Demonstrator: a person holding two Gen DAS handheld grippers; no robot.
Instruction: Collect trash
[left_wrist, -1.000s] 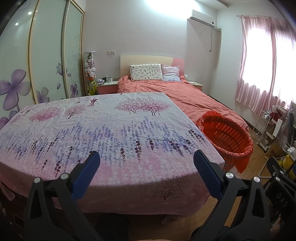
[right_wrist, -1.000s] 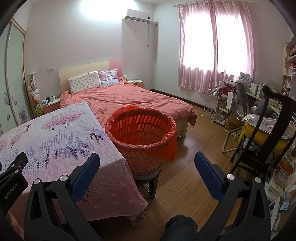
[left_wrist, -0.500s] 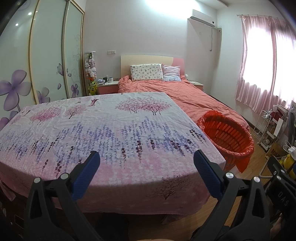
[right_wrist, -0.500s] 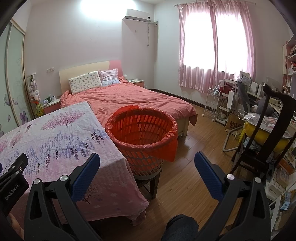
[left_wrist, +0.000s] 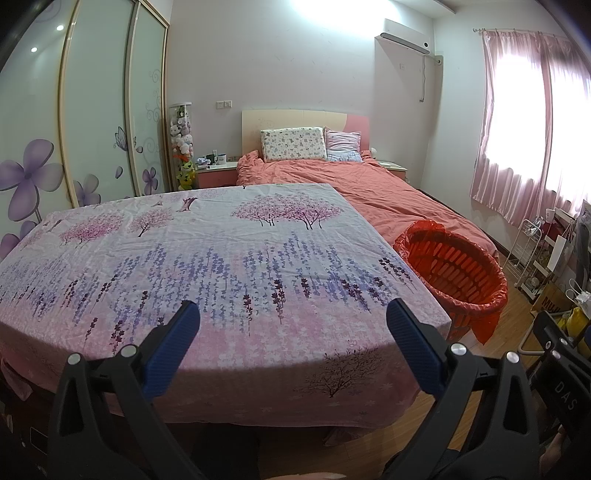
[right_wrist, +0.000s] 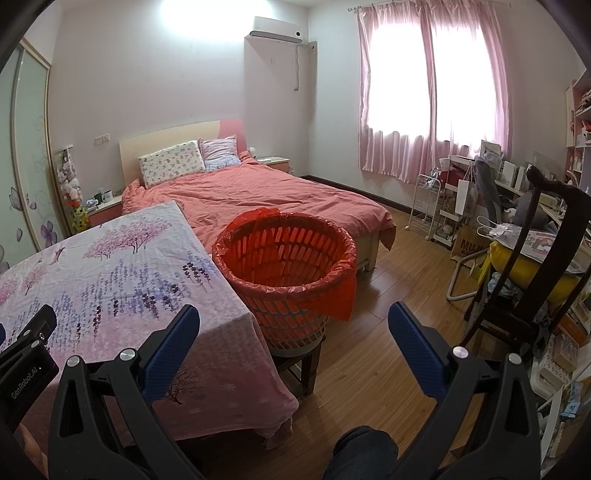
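Observation:
An orange slatted basket (right_wrist: 286, 273) lined with a red plastic bag stands on a small stool beside the table's right edge; the basket (left_wrist: 452, 271) also shows at the right of the left wrist view. No loose trash shows on the floral tablecloth (left_wrist: 207, 258). My left gripper (left_wrist: 291, 314) hangs open over the table's near edge, nothing between its blue pads. My right gripper (right_wrist: 293, 317) is open too, held in front of the basket and above the wooden floor.
A bed with a coral cover (right_wrist: 266, 195) lies behind the table and basket. A dark wooden chair (right_wrist: 532, 266), a white wire cart (right_wrist: 424, 206) and cluttered shelves fill the right side. Sliding wardrobe doors (left_wrist: 92, 122) line the left wall. A person's knee (right_wrist: 364, 450) shows low in the right wrist view.
Both views have drifted only slightly; the basket sits a little lower and further right in the left wrist view. Both grippers stay open and empty.

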